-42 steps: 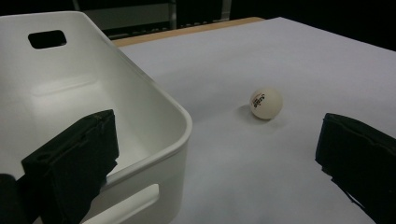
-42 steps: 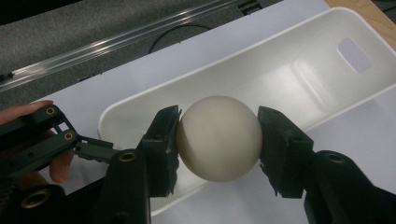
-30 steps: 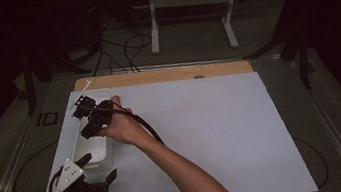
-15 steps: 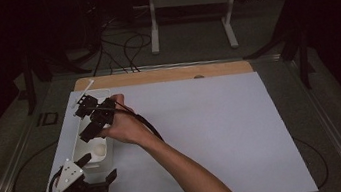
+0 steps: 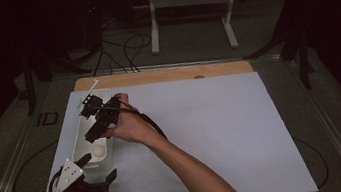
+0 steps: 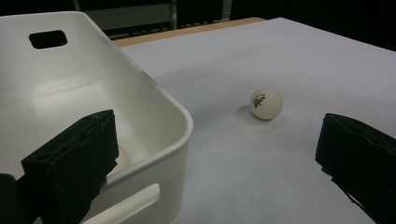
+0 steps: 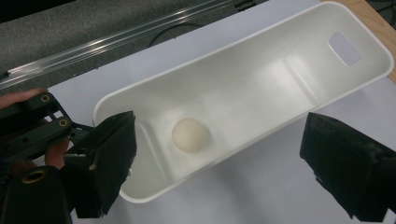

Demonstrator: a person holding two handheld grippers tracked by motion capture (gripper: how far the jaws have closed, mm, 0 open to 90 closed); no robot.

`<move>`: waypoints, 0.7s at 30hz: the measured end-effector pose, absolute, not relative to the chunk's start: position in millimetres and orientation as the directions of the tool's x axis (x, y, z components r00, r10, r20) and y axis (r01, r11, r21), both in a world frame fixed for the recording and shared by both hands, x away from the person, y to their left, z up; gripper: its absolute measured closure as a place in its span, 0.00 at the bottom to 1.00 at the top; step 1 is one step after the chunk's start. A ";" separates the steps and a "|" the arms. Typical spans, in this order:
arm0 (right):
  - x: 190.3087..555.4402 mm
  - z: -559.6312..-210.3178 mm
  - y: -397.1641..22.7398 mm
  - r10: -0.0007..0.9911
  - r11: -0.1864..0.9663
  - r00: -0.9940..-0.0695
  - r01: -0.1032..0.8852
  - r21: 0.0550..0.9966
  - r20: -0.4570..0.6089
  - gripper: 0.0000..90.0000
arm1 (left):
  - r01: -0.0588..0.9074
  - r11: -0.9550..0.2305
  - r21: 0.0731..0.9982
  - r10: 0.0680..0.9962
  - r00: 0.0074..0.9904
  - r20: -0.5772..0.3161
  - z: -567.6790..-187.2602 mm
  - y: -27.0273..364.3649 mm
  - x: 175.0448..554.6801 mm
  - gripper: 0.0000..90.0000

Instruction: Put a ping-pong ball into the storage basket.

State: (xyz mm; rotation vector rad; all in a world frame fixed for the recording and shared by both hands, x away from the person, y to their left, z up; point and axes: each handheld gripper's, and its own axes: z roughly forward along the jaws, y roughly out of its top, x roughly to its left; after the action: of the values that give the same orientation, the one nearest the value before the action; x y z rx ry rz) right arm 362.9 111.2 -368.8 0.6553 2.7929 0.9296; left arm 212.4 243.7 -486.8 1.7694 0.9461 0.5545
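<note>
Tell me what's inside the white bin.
One white ball lies on the bin floor near the left gripper's end. That gripper's jaw covers the near corner, so anything there is hidden.

white ball point(image 7: 189, 134): lies in bin's near end; long white bin point(image 7: 261, 88): upright on table's left edge

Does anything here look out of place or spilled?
One thing, perhaps: a white ball with dark print lies loose on the white sheet, outside the white bin, while another ball rests inside. The bin stands upright and looks undamaged.
</note>
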 end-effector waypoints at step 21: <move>365.4 -372.4 93.6 0.452 0.723 -0.892 0.370 0.584 0.005 0.11 | 0.343 -0.185 0.921 0.808 0.587 -0.056 -486.8 244.0 212.4 0.00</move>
State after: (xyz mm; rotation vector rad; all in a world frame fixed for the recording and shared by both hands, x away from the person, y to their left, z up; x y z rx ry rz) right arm 365.4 93.6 -372.4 0.6689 2.7867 0.9001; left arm 212.4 244.0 -486.8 1.7729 0.9457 0.5564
